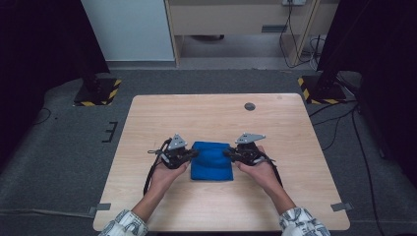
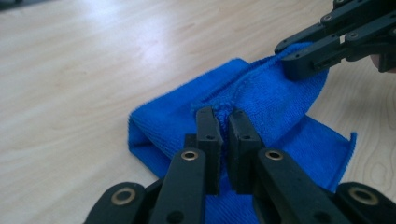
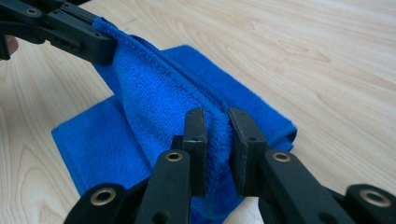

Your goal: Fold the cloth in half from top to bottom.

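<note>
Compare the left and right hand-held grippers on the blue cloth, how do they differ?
The left hand-held gripper pinches the blue cloth at its left edge; the right hand-held gripper pinches the right edge. The left's jaws stand nearly together, while the right's show a slightly wider gap. Both have cloth between the jaws and lift the same hemmed fold.

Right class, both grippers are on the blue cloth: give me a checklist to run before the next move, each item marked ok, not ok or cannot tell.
1. Left gripper has the cloth edge between its jaws: ok.
2. Right gripper has the same hemmed edge between its jaws: ok, though the jaws look slightly apart.
3. Right grip firm enough to lift: cannot tell.
4. Edge between the grippers free of twist: ok, the hem runs straight.
5. Lower layers of the cloth lie flat on the table: ok.
6. Table around the cloth bare: ok.
</note>
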`<state>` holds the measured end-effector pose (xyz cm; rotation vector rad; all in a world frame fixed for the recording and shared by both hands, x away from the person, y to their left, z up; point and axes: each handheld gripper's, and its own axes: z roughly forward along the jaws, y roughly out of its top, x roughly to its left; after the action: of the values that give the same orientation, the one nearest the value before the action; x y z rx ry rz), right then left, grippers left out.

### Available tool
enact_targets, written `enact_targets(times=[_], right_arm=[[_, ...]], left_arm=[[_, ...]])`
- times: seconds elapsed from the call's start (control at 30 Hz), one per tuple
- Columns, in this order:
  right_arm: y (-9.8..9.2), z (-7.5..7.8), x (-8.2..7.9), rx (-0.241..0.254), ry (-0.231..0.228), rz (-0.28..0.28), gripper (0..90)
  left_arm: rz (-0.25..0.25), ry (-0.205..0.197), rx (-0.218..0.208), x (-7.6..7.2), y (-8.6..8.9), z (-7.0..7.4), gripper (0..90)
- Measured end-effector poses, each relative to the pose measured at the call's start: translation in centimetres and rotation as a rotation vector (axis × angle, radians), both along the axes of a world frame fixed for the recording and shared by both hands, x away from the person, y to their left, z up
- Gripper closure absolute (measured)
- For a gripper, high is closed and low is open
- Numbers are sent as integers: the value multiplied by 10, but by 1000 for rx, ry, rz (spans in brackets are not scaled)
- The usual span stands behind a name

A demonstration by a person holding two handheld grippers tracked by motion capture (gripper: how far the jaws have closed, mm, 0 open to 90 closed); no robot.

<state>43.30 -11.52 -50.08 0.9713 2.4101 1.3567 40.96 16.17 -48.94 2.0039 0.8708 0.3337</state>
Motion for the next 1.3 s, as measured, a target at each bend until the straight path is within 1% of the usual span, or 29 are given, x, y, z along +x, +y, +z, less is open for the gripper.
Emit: enact_targets(times=[0.13,0.17,0.23,0.33,0.47,0.5,0.63,0.73,0.9,0.97,1.17,1.3], right_arm=[[-2,-3,-3,-3,8,4,771],[-3,-4,-4,-4,9,5,761],[-5,-6,-8,6,25,8,728],[-5,-9,-16,-1,39,31,689],[-5,-13,-28,-5,55,48,620],[-4,-14,-30,-14,53,51,596],[-7,-14,-39,-23,57,57,522],[-7,-14,-43,-38,56,70,498],[-8,-12,-49,-49,52,78,447],[-8,-10,-50,-41,53,71,429],[-11,-5,-50,-27,45,65,400],[-13,1,-48,11,37,43,376]], left_arm=[[-14,6,4,-5,-1,-4,840],[-17,5,14,-7,-1,-6,834],[-22,8,19,-10,0,-9,806],[-25,13,28,-14,3,-14,770],[-26,16,30,-21,9,-17,687],[-27,16,25,-23,11,-17,649],[-24,17,9,-31,17,-15,514],[-22,6,-11,-35,21,-11,465],[-5,-5,-51,-36,26,-4,440],[7,-11,-64,-35,26,-3,434],[43,-18,-63,-29,24,-4,420],[54,-16,-44,-22,20,-9,397]])
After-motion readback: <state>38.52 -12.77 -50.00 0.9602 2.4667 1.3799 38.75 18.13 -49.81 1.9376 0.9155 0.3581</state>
